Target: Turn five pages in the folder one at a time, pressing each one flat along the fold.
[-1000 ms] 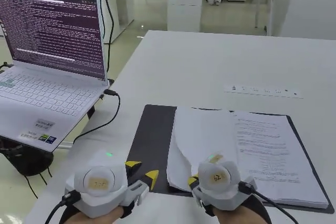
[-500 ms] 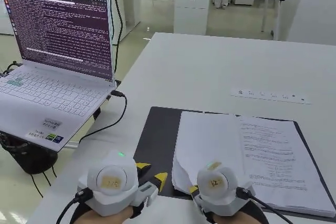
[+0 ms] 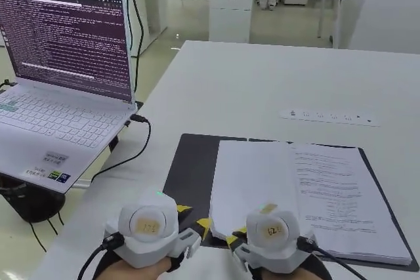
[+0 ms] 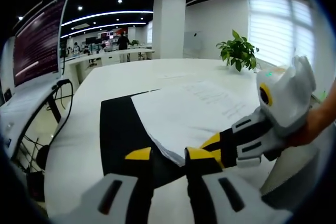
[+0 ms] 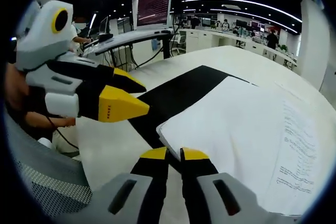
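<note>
Open folder [image 3: 190, 168] lay at the near edge of the tabletop [image 3: 262, 83], with a turned page [image 3: 252, 175] over its left half. The left gripper [image 3: 194, 218] (jaws slightly apart) and the right gripper [image 3: 235, 235] (jaws nearly together, holding nothing) hovered by the page's near edge. Probable step: pressing along the fold — then lifting the next page's corner.

Left hand-held gripper [image 4: 168, 155] jaws parted; right hand-held gripper [image 5: 174, 154] jaws together, held side by side.
</note>
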A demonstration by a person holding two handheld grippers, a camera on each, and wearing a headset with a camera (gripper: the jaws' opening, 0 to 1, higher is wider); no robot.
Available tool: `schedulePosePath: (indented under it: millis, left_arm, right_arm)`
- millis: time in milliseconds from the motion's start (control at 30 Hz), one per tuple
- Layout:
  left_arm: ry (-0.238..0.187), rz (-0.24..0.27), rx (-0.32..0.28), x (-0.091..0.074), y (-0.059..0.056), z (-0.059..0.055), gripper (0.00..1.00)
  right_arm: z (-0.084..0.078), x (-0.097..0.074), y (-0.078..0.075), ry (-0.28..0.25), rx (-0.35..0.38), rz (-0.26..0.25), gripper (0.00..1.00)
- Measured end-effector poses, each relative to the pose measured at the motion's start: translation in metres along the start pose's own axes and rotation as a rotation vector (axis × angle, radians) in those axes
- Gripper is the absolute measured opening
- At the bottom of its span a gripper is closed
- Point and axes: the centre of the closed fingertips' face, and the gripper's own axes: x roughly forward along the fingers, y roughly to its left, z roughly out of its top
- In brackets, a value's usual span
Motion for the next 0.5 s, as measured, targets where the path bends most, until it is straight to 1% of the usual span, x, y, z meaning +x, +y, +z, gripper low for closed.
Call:
schedulePosePath:
  millis: [67,133,200,233,267,367,400,500]
  left_arm:
    - [0.001,-0.014,0.006,0.006,-0.005,0.001,0.22]
    - [0.01,-0.035,0.021,0.014,-0.011,0.001,0.22]
    - [0.029,-0.053,0.045,0.024,-0.017,-0.002,0.22]
    - [0.039,-0.063,0.052,0.029,-0.02,-0.005,0.22]
    - [0.047,-0.067,0.055,0.033,-0.022,-0.007,0.22]
    - [0.069,-0.078,0.075,0.045,-0.026,-0.013,0.22]
    - [0.074,-0.081,0.078,0.049,-0.026,-0.016,0.22]
    - [0.105,-0.075,0.095,0.057,-0.024,-0.026,0.22]
  right_arm:
    - [0.003,-0.004,0.003,-0.026,0.033,0.021,0.09]
    - [0.004,-0.01,0.0,-0.044,0.05,0.016,0.09]
    - [0.005,-0.017,-0.004,-0.06,0.077,0.009,0.08]
    - [0.006,-0.022,-0.007,-0.081,0.106,0.005,0.08]
    - [0.007,-0.025,-0.01,-0.09,0.117,0.0,0.08]
    - [0.007,-0.037,-0.025,-0.112,0.148,-0.031,0.06]
    - [0.008,-0.041,-0.033,-0.125,0.151,-0.051,0.05]
    - [0.009,-0.049,-0.05,-0.141,0.179,-0.087,0.03]
